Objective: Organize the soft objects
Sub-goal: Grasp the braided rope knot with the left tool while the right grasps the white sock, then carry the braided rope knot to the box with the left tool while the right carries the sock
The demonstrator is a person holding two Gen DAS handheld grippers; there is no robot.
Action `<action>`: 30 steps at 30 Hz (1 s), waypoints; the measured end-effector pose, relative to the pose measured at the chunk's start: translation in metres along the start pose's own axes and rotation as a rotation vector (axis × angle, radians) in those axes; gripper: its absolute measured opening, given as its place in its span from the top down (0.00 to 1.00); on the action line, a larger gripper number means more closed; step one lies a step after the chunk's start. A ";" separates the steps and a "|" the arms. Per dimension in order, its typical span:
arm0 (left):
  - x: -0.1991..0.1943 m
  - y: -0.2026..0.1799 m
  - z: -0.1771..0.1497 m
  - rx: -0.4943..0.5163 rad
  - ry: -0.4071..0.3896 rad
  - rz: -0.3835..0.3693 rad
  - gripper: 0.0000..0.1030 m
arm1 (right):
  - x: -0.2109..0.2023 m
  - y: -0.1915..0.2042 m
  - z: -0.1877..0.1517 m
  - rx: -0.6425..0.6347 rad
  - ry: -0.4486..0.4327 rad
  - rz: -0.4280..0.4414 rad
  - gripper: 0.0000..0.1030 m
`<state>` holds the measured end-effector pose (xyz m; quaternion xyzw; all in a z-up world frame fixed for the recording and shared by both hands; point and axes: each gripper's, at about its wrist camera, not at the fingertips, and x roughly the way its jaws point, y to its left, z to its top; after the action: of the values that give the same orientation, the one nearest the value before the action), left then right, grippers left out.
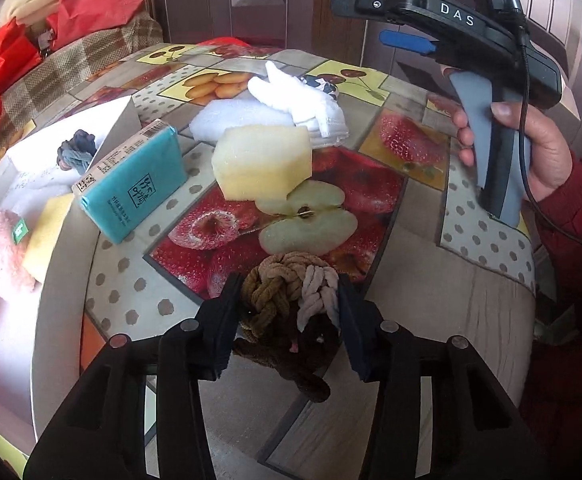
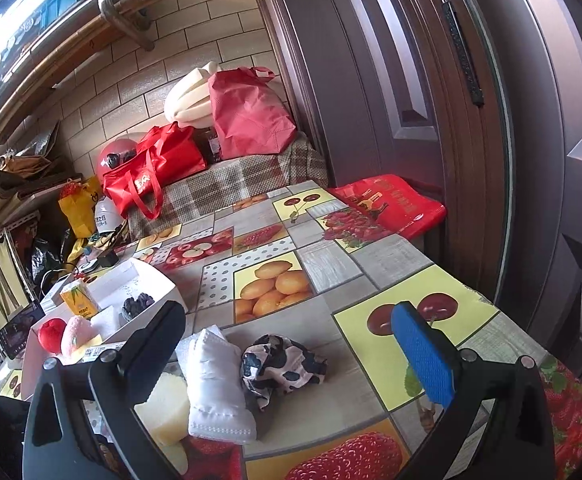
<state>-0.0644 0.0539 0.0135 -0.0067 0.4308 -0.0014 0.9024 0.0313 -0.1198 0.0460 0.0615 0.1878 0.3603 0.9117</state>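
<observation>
White letters "DAS" stand on the black body of the right gripper (image 1: 375,20), at one o'clock in the left wrist view; other print stays unreadable.

left gripper (image 1: 289,322) fingers (image 1: 227,320) pinched close, angled downward; right gripper (image 2: 291,344) fingers spread wide

left wrist: steep down, close over fruit-print tablecloth (image 1: 411,292)
right wrist: shallow, faces wall and door (image 2: 411,80)
shared: white cloth (image 1: 303,100), yellow sponge (image 1: 263,160), white box (image 2: 147,280)
</observation>
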 end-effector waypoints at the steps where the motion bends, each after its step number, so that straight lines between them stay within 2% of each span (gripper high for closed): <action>1: -0.001 0.001 -0.001 -0.003 -0.006 0.000 0.60 | -0.002 0.002 0.000 -0.009 -0.003 0.024 0.00; 4: -0.008 0.010 -0.002 -0.031 -0.045 0.024 0.60 | 0.003 0.014 -0.003 -0.064 0.058 0.085 0.02; 8: -0.018 0.022 -0.002 -0.045 -0.113 0.071 0.60 | 0.014 0.041 -0.010 -0.185 0.128 0.113 0.13; 10: -0.021 0.026 -0.003 -0.063 -0.131 0.065 0.60 | 0.029 0.051 -0.015 -0.238 0.200 0.104 0.28; 12: -0.025 0.025 -0.004 -0.059 -0.153 0.073 0.60 | 0.042 0.054 -0.019 -0.254 0.261 0.103 0.38; 15: -0.030 0.021 -0.006 -0.048 -0.178 0.090 0.60 | 0.054 0.054 -0.021 -0.257 0.301 0.100 0.47; 20: -0.030 0.022 -0.005 -0.047 -0.187 0.096 0.60 | 0.055 0.059 -0.025 -0.292 0.319 0.093 0.49; 22: -0.030 0.021 -0.006 -0.048 -0.189 0.101 0.60 | 0.049 0.058 -0.023 -0.289 0.283 0.102 0.58; 25: -0.032 0.021 -0.008 -0.050 -0.192 0.102 0.60 | 0.038 0.059 -0.019 -0.289 0.221 0.138 0.58; 30: -0.034 0.023 -0.008 -0.059 -0.204 0.106 0.60 | 0.058 0.064 -0.024 -0.309 0.311 0.108 0.58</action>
<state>-0.0920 0.0767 0.0348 -0.0106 0.3366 0.0596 0.9397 0.0203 -0.0344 0.0229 -0.1252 0.2654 0.4380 0.8497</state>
